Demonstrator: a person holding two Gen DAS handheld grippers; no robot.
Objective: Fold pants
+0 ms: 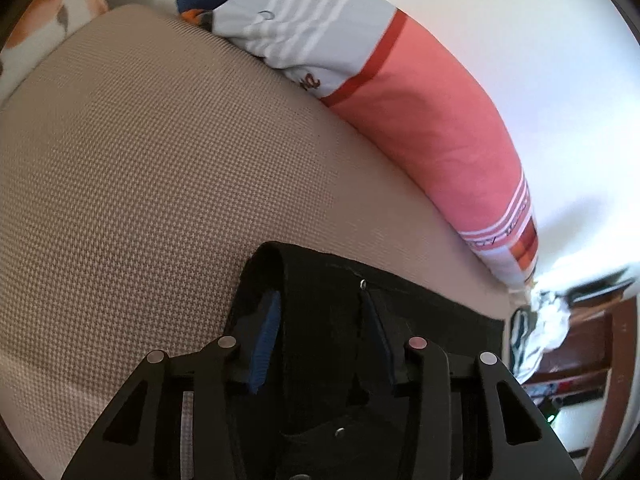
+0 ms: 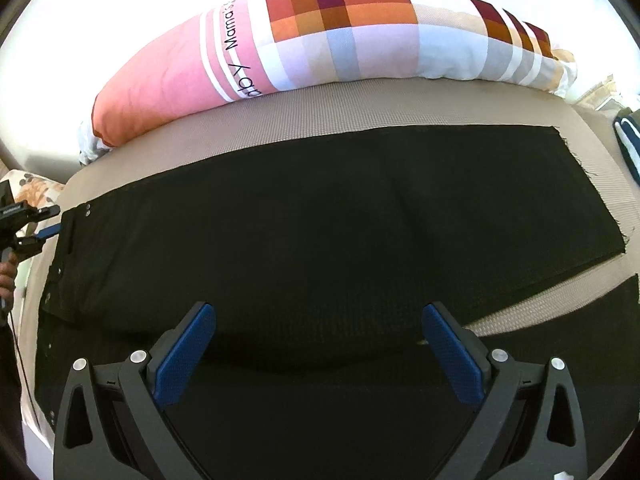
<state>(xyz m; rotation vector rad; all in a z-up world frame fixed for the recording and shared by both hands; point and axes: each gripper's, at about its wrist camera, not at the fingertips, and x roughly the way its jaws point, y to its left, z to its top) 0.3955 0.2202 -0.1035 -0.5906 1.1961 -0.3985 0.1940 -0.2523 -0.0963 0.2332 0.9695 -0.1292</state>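
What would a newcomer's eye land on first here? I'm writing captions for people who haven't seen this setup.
The black pants lie spread across the beige woven bedcover, filling most of the right wrist view. Behind them a long pink pillow with a checked end lies along the white wall. The left gripper straddles the waistband corner; the right gripper hangs open above the legs.

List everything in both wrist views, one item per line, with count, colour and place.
pants: one, black, spread flat across the bed
bed cover: one, beige woven, under the pants
long pillow: one, pink with checked patches, along the bed's far edge
floral pillow: one, white and orange, at a bed corner
left gripper: one, black with blue pads, pants waistband between its fingers
right gripper: one, black with blue pads, open above the pants
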